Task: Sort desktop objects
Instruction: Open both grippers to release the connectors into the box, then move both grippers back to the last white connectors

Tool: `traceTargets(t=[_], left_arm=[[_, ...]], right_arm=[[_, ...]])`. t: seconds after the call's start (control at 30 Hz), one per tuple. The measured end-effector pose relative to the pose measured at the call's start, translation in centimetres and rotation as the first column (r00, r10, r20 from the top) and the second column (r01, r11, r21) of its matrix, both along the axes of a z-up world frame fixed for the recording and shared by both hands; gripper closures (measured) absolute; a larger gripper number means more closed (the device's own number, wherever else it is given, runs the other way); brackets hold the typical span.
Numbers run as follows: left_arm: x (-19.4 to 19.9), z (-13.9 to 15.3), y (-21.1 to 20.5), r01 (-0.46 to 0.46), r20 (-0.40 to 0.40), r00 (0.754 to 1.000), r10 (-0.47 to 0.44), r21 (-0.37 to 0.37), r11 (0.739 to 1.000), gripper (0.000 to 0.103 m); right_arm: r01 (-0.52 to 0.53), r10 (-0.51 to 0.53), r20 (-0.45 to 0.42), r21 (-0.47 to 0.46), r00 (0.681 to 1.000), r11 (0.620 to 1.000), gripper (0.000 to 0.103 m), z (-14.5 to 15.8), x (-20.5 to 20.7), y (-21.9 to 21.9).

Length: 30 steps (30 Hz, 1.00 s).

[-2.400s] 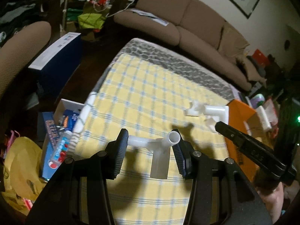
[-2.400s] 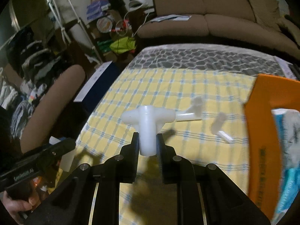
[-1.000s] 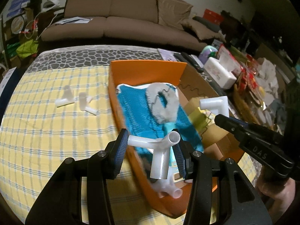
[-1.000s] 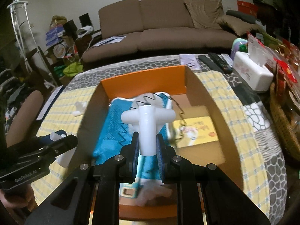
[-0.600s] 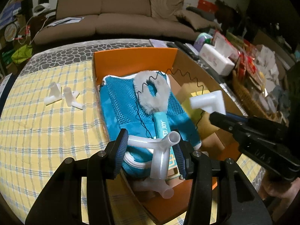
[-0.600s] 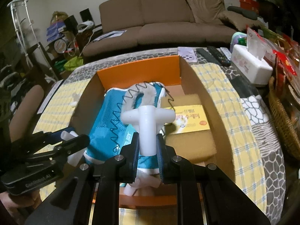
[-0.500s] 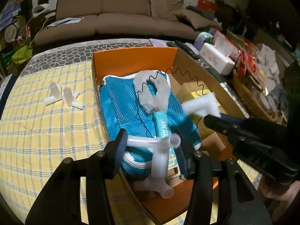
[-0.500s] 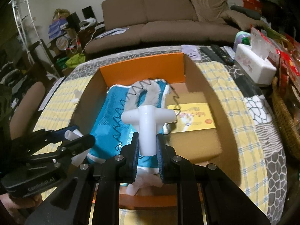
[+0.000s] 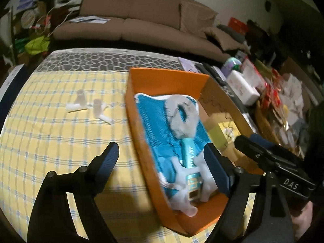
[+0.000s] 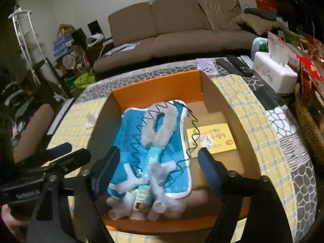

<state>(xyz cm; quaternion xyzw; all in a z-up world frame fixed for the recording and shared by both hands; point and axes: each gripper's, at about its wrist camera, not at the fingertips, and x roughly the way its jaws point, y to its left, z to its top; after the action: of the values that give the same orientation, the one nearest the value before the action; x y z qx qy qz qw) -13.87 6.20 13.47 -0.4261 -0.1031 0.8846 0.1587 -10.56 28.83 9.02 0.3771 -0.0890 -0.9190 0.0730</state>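
I am working over the orange box (image 10: 156, 85), which is sitting on the yellow checked cloth (image 9: 50, 141) and already holding a blue mesh pouch (image 10: 131, 133), a grey fluffy brush (image 10: 160, 125) with a teal handle, a black spring and a yellow packet (image 10: 212, 137). At its near end the white pipe fittings (image 10: 129, 180) are lying in a loose heap across the brush handle, blurred, so I cannot tell exactly how many there are or whether they are settled.

My left gripper (image 9: 162, 160) is spreading its jaws above the box's near left wall, and nothing is between them. My right gripper (image 10: 156, 160) is opening too, hanging over the heap with no pad pressing on any fitting.

To do this release well, I am keeping both tools over the inside of the box, well within its walls, until the fittings are clearly at rest, and I am letting the jaws go fully wide so no pad drags a piece out when I lift away. I am also minding the spring, which could catch on a finger.

Out on the cloth, left of the box, two more white fittings (image 9: 77, 105) (image 9: 101, 111) are waiting close together, probably my next pickups.
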Motion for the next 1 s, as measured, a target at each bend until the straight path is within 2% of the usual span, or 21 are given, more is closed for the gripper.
traceTargets(t=[0.07,0.17,0.27,0.37,0.6,0.8,0.9,1.0], left_arm=[[-0.2,0.1,-0.9,-0.013,0.004,1.000,0.013,0.013,1.000,0.011],[-0.4,0.3,-2.1,-0.011,0.006,1.000,0.011,0.024,1.000,0.007],[-0.4,0.6,-3.2,-0.021,-0.006,1.000,0.021,0.020,1.000,0.000],[-0.6,0.8,-4.4,-0.040,-0.008,0.999,0.040,0.016,0.999,0.000],[-0.8,0.5,-7.8,-0.072,0.006,0.997,0.072,0.021,0.997,0.000],[-1.2,-0.1,-10.9,-0.071,0.016,0.997,0.070,0.055,0.996,0.000],[-1.8,-0.8,-11.8,-0.067,0.025,0.997,0.067,0.030,0.997,0.000],[-2.5,-1.6,-12.2,-0.065,0.024,0.997,0.067,-0.051,0.997,0.000]], right_arm=[[-0.002,0.002,0.000,0.007,1.000,1.000,0.020,0.1,-0.2,-0.4],[-0.001,0.001,0.001,0.020,1.000,1.000,0.016,0.1,-0.4,-1.1],[0.001,-0.001,0.001,0.045,1.000,0.999,0.009,0.1,-0.7,-1.7],[0.002,-0.002,-0.006,0.053,1.000,0.999,0.003,0.3,-1.0,-2.4],[-0.028,0.030,-0.014,0.070,0.999,0.997,0.002,1.0,-1.7,-5.0],[-0.061,0.062,-0.021,0.049,0.998,0.997,0.002,1.3,-2.5,-7.4],[-0.075,0.075,-0.027,0.030,0.997,0.997,0.002,1.6,-2.9,-8.4],[-0.094,0.095,-0.035,0.018,0.995,0.995,0.002,2.0,-3.4,-9.7]])
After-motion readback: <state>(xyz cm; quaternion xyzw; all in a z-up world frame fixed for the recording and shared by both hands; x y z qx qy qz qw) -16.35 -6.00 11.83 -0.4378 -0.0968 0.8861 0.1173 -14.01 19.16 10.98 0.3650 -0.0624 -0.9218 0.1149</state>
